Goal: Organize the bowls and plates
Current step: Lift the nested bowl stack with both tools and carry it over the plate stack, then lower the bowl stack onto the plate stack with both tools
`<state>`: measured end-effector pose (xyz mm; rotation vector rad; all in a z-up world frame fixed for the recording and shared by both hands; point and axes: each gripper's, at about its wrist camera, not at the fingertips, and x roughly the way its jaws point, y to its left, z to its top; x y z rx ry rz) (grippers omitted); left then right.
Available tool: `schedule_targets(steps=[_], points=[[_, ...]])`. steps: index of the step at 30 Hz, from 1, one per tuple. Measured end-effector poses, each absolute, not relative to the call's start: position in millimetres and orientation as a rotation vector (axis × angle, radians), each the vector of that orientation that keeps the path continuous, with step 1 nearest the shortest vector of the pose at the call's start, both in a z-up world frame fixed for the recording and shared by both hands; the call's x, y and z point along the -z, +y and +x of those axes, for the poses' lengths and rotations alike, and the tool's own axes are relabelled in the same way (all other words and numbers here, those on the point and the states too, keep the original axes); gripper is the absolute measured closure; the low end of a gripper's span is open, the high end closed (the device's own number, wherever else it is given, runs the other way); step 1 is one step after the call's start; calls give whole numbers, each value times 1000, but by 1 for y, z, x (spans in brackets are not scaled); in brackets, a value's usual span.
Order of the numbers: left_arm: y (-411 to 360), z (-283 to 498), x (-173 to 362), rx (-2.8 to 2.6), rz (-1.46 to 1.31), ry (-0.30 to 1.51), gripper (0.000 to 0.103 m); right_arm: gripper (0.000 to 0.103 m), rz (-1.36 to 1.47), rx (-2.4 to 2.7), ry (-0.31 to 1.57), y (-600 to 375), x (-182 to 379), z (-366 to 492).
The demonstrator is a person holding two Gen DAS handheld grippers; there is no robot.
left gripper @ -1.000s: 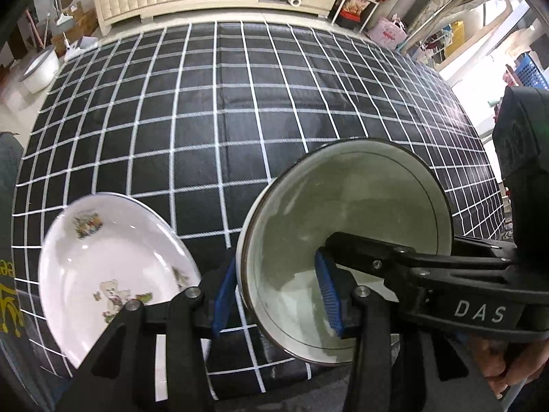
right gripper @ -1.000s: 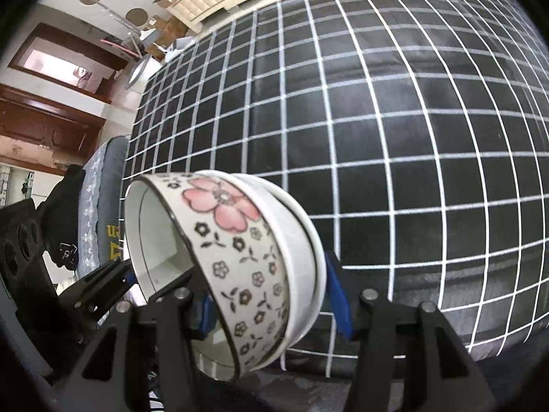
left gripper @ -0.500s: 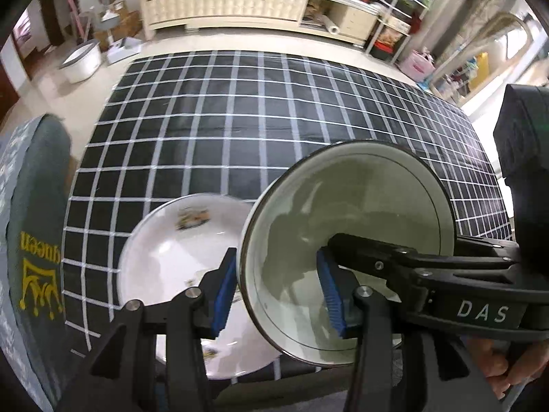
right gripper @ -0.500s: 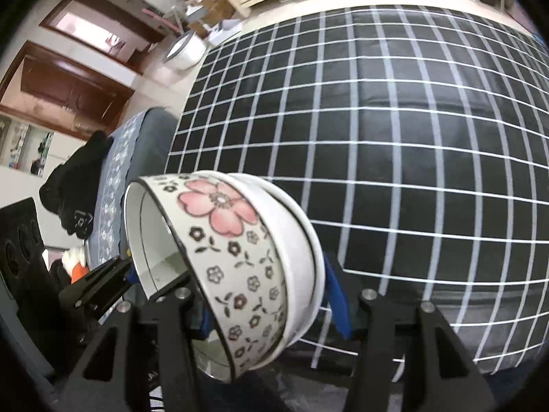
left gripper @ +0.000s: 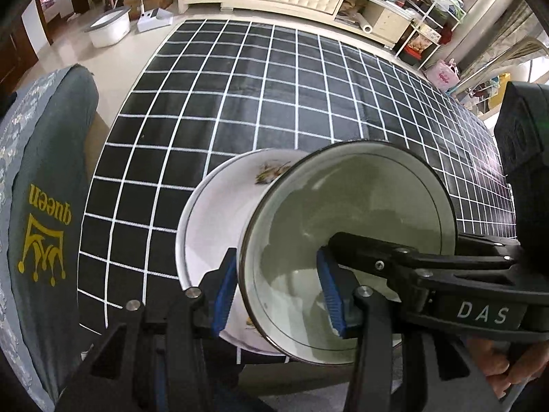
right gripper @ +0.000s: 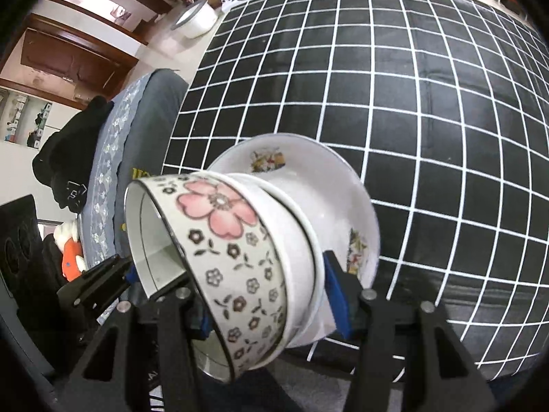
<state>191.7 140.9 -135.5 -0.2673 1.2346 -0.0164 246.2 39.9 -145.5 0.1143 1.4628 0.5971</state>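
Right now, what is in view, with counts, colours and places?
Bowl: one, white with pink flower and dark blossoms, held tilted by both tools.
Plate: one, white with small pictures, on the cloth behind the bowl.
Cloth: one, black with white grid, covering the table.
Chair cover: one, grey with yellow crown print, left of the table.
Basin: one, white, on the floor beyond.
Left tool: shut on the bowl's rim.
Right tool: shut on the bowl.
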Motion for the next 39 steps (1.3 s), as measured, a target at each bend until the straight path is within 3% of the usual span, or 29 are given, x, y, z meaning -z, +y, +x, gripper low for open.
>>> schedule_targets(steps=[23, 39], points=[[143, 194, 151, 31, -257, 1253, 60, 46, 152, -605, 1497, 32, 161, 247], [144, 190, 142, 4, -226, 1224, 60, 46, 22, -597, 1362, 28, 134, 241]])
